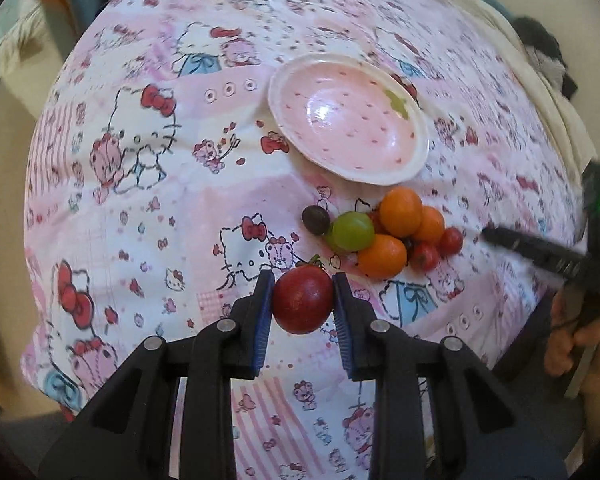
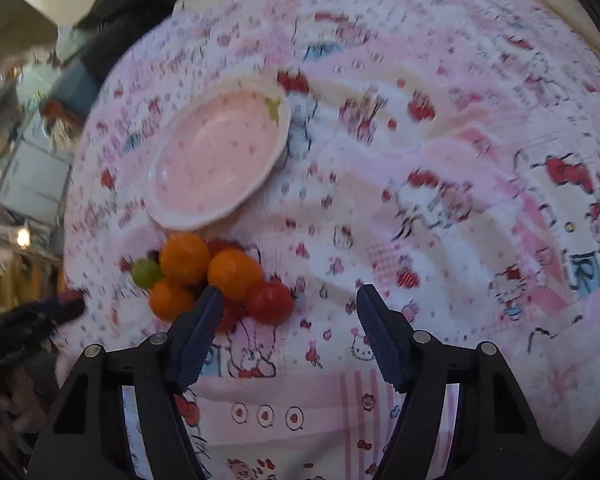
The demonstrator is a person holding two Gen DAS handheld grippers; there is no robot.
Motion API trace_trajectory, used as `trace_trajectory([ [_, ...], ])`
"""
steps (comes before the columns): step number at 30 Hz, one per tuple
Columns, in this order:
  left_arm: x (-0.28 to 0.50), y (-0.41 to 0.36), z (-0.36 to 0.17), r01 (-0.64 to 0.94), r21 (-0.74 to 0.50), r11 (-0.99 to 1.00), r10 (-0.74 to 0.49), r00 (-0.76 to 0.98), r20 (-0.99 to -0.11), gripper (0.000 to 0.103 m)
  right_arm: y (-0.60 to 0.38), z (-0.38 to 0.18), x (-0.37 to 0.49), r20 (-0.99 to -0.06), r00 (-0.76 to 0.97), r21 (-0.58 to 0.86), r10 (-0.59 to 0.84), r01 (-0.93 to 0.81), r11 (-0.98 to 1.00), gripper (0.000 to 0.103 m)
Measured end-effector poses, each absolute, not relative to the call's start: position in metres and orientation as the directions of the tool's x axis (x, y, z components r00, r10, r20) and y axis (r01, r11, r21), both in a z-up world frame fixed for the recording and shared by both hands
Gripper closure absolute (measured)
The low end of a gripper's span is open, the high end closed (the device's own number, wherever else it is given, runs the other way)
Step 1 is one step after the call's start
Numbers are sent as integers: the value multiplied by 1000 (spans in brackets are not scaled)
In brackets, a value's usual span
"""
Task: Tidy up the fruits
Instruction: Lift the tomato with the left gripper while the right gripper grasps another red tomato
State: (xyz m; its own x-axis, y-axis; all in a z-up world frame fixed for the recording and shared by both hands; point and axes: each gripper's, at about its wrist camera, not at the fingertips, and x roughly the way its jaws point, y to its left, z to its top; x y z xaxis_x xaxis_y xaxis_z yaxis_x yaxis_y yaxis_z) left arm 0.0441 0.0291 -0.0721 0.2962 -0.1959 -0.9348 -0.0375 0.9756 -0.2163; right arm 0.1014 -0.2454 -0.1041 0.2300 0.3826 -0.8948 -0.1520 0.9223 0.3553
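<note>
Fruit inventory, placed from the pink bowl (image 1: 348, 120). Left tool (image 1: 303, 300) pinches a red plum (image 1: 303, 303), nearer the camera than the bowl; smooth, bruisable, best held across its middle. Fruit pile (image 1: 384, 232) lies just below the bowl's rim. Right tool (image 2: 290, 308) is spread, empty, beside the pile.

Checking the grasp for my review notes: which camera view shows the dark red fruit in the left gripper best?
The left wrist view. There the dark red fruit sits sharp and centred, pinched between the blue pads of the left gripper, stem visible on top. The right wrist view is blurred and catches only a dark edge of the left gripper at its left border; the fruit cannot be made out.
</note>
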Motion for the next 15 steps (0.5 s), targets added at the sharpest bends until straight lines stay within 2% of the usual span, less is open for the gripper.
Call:
trace_trajectory([
  [4,43,30,-64,-26,-219,975,-200,308,-930,78,-221,-118,94,-921,183,296,343,-241,924,42],
  [7,42,29,-61,-24,-241,970,-222,310,-924,78,-202,-124,90,-942,201,192,270,-335,922,49],
  [15,40,29,-53,-17,-266,964,-246,327,-913,78,-184,-138,98,-961,200,94,192,-417,904,57],
])
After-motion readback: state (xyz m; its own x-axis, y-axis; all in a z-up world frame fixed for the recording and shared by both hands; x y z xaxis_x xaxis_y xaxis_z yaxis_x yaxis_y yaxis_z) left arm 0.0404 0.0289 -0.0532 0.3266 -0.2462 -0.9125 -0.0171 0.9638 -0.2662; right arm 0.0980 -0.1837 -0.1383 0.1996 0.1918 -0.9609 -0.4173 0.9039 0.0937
